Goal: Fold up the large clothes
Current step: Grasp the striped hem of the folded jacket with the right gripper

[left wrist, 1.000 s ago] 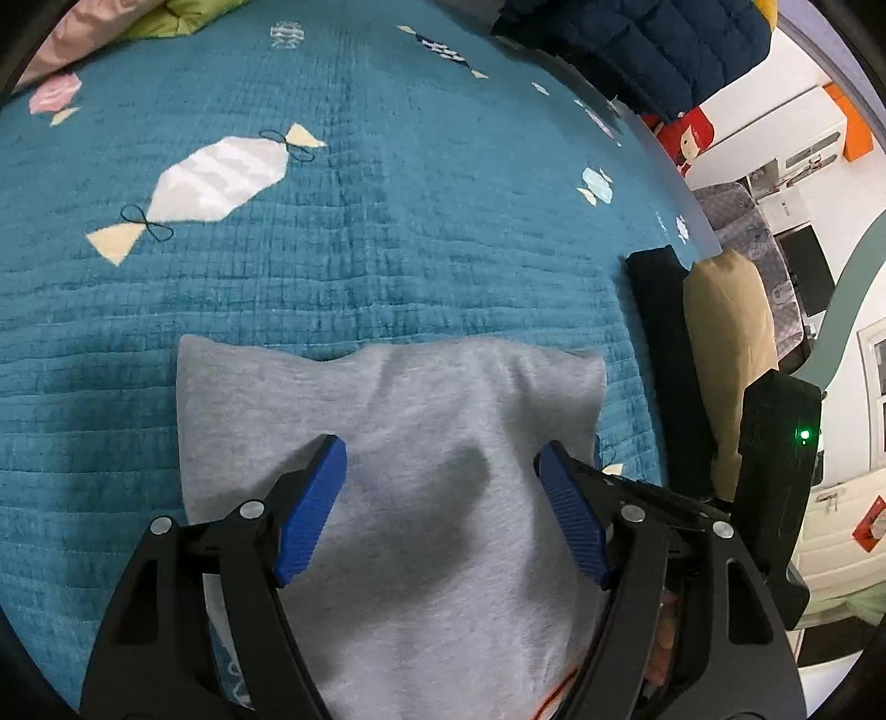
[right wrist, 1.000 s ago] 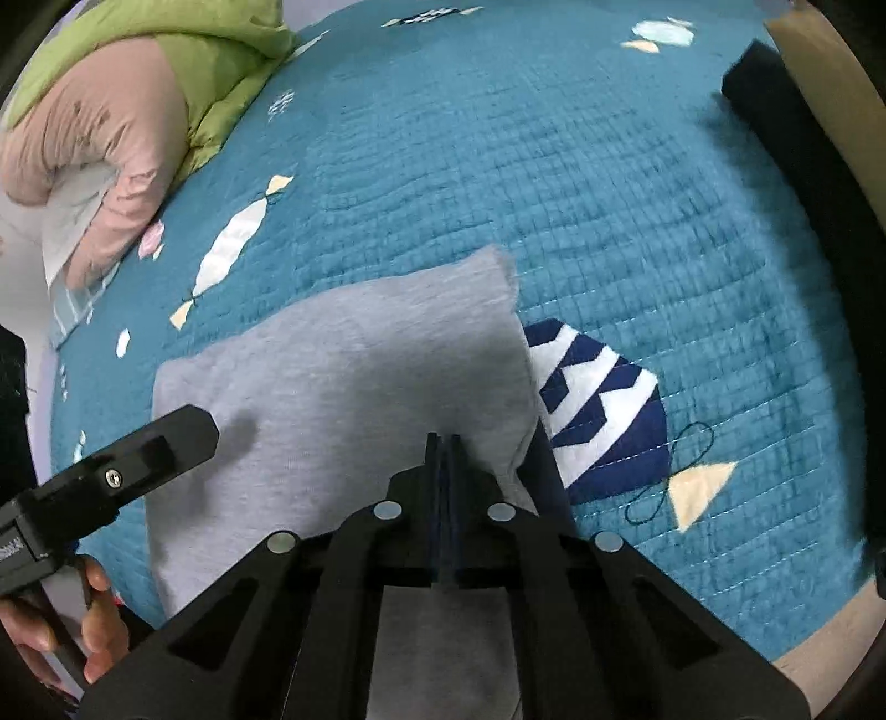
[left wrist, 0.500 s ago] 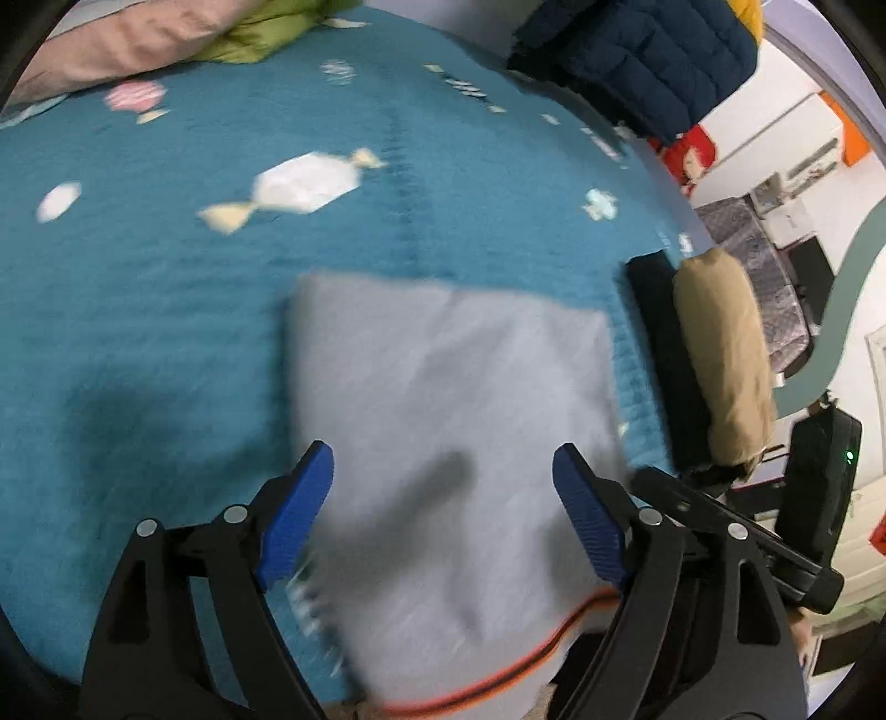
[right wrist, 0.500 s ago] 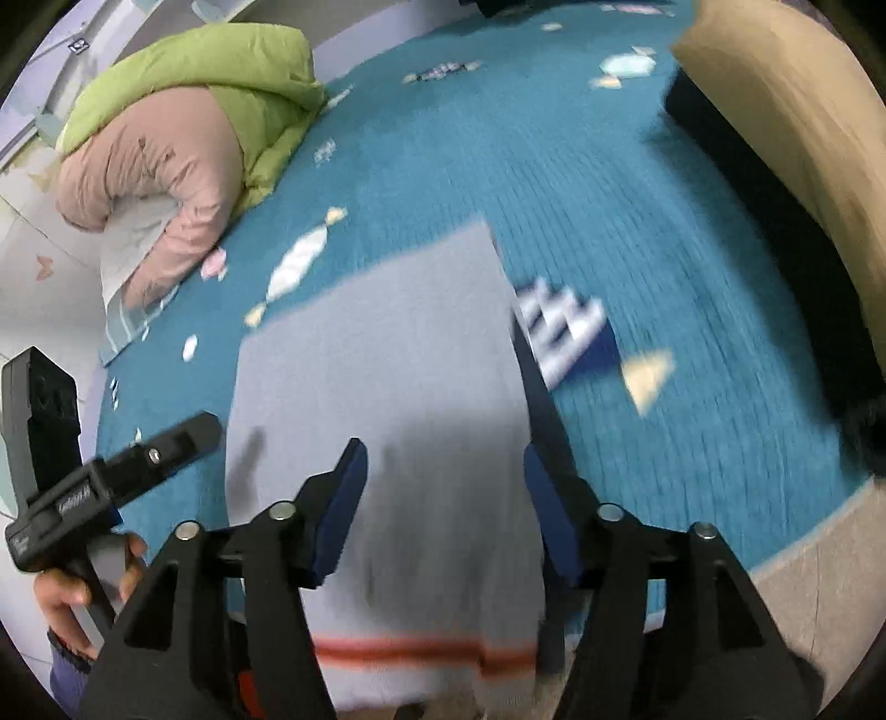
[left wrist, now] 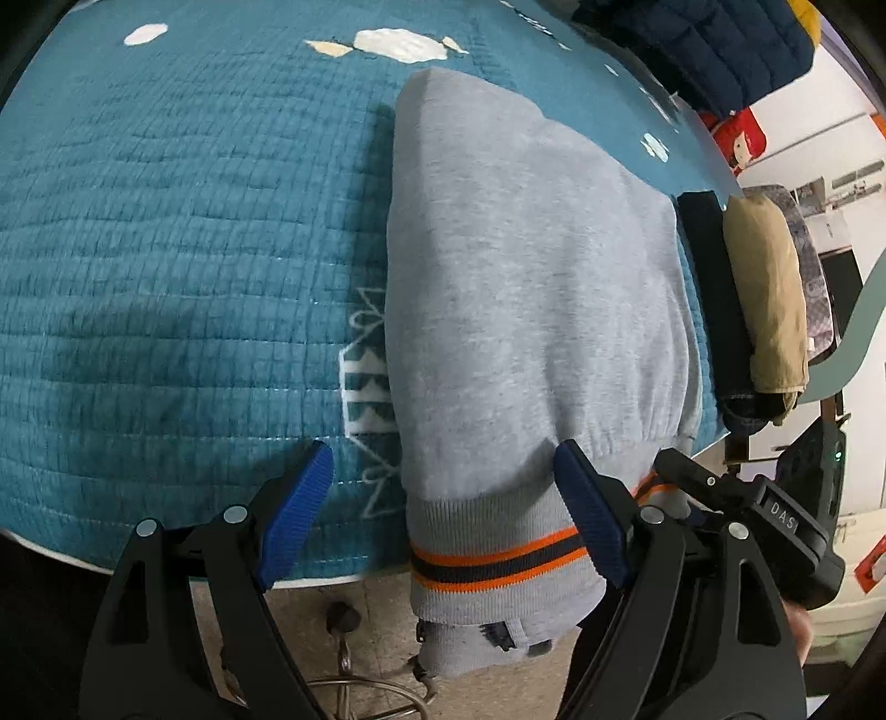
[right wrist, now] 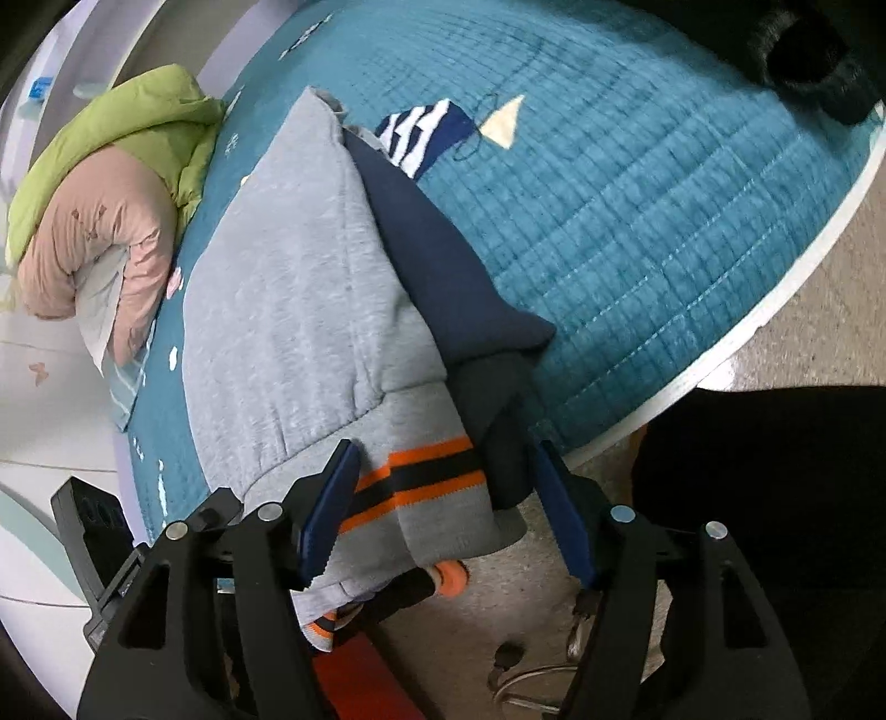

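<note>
A folded grey sweatshirt [left wrist: 531, 288] with an orange and dark striped hem lies on the teal quilted bed [left wrist: 166, 232], its hem hanging over the near edge. It also shows in the right wrist view [right wrist: 288, 332], with a navy part [right wrist: 437, 260] along its right side. My left gripper [left wrist: 448, 520] is open, its blue pads [left wrist: 299, 509] astride the sweatshirt's left hem corner. My right gripper [right wrist: 443, 509] is open, its pads [right wrist: 329, 515] either side of the striped hem.
A black and a tan folded garment [left wrist: 764, 288] lie at the bed's right edge. A navy puffer jacket [left wrist: 714, 44] lies at the far side. A green and pink bundle [right wrist: 105, 199] lies at the left. The floor [right wrist: 775, 343] lies below the bed's edge.
Both grippers have pulled back toward the bed's near edge. The right gripper, shut on the sweatshirt a second ago, is open. The sweatshirt's striped hem now hangs over the edge.
</note>
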Available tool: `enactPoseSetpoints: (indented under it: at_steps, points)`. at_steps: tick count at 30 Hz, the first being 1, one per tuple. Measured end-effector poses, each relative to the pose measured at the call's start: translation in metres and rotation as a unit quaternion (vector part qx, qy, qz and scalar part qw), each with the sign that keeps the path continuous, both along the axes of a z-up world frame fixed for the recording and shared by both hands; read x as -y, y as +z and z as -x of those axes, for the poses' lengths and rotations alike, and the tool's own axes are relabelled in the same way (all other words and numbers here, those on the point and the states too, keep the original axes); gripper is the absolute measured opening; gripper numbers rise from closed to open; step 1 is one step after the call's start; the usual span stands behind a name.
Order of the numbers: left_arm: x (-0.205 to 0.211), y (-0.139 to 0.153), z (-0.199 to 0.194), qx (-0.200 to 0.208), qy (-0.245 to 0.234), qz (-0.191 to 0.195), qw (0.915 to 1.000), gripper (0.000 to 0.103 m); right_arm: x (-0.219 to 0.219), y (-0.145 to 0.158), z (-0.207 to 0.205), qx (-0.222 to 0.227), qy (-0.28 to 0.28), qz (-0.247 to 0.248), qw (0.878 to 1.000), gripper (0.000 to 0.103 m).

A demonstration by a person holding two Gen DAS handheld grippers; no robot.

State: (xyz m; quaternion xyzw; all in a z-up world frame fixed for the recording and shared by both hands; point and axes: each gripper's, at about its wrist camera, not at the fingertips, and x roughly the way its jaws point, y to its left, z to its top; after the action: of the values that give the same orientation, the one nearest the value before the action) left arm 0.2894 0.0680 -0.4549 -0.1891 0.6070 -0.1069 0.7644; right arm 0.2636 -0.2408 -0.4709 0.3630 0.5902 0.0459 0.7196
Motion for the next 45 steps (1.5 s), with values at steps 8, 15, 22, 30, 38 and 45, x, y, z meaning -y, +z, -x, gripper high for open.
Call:
enactPoseSetpoints:
  at_steps: [8, 15, 22, 30, 38, 45]
  points:
    - [-0.002, -0.002, 0.004, -0.013, 0.003, 0.001, 0.9999, 0.084, 0.010, -0.020, 0.005, -0.021, -0.021, -0.072, 0.997, 0.067]
    - [0.004, -0.009, 0.005, -0.031, 0.004, 0.028, 0.9991, 0.086, 0.020, -0.033, 0.014, -0.024, -0.047, -0.148, 0.988, 0.072]
    - [0.003, -0.011, 0.004, -0.036, 0.002, 0.033, 0.9988, 0.087, 0.027, -0.046, 0.021, -0.039, -0.041, -0.194, 0.979, 0.076]
    - [0.007, -0.011, 0.002, -0.036, 0.000, 0.034, 0.9988, 0.087, 0.027, -0.034, 0.027, -0.011, -0.054, -0.262, 0.963, 0.068]
    - [0.005, -0.010, -0.002, -0.038, -0.008, 0.032, 0.9987, 0.087, 0.011, -0.038, 0.013, -0.020, -0.058, -0.215, 0.975, 0.069]
    - [-0.007, 0.022, -0.024, 0.003, -0.006, 0.034, 0.9994, 0.087, 0.007, 0.004, 0.020, 0.047, -0.022, -0.133, 0.990, 0.023]
